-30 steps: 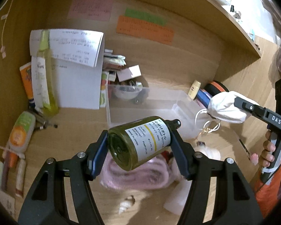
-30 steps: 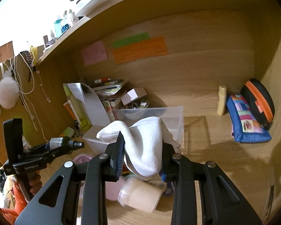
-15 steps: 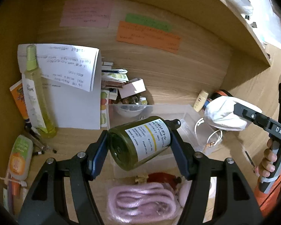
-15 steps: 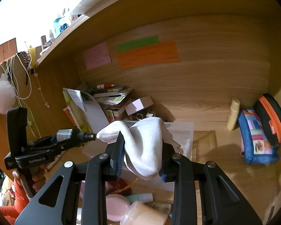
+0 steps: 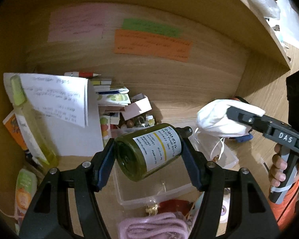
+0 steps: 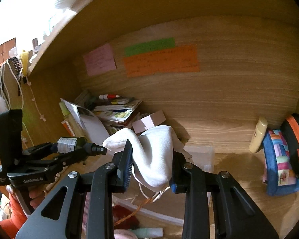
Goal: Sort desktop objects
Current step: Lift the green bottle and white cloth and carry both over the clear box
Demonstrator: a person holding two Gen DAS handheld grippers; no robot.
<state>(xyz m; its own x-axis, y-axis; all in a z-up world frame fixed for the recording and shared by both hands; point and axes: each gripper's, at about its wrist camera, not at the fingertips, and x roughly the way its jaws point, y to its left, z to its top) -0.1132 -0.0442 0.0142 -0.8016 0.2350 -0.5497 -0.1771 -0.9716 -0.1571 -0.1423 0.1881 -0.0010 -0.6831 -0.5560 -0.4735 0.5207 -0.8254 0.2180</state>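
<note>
Inside a cluttered wooden desk alcove, the left gripper [image 5: 147, 155] clamps a dark green pump bottle [image 5: 147, 152] across its body, the white label facing up and the black pump nozzle pointing away toward the back wall. The bottle hangs tilted in the air above a clear plastic bin [image 5: 159, 189] on the desk surface [image 5: 249, 159]. To its right, the right gripper [image 6: 151, 165] is closed on a white face mask [image 6: 155, 155], the fabric bunched between the blue pads and its ear loops dangling over the bin. A person's fingers [image 5: 277, 171] wrap the right gripper's handle, beside an orange sleeve [image 5: 285, 205].

On the back wall are a pink note [image 6: 99, 61], a green note [image 6: 149, 46] and an orange note [image 6: 161, 60]. In the left corner stand a yellow-green spray bottle [image 5: 29, 123] and folded handwritten sheets [image 5: 57, 99], next to a stack of books [image 6: 117, 109] and a small pink box [image 6: 149, 122]. At the right wall lean a cream tube [image 6: 259, 135], a patchwork pouch [image 6: 279, 159] and a black-and-orange case [image 6: 295, 141]. A coiled pink cord [image 5: 155, 227] lies in front of the bin.
</note>
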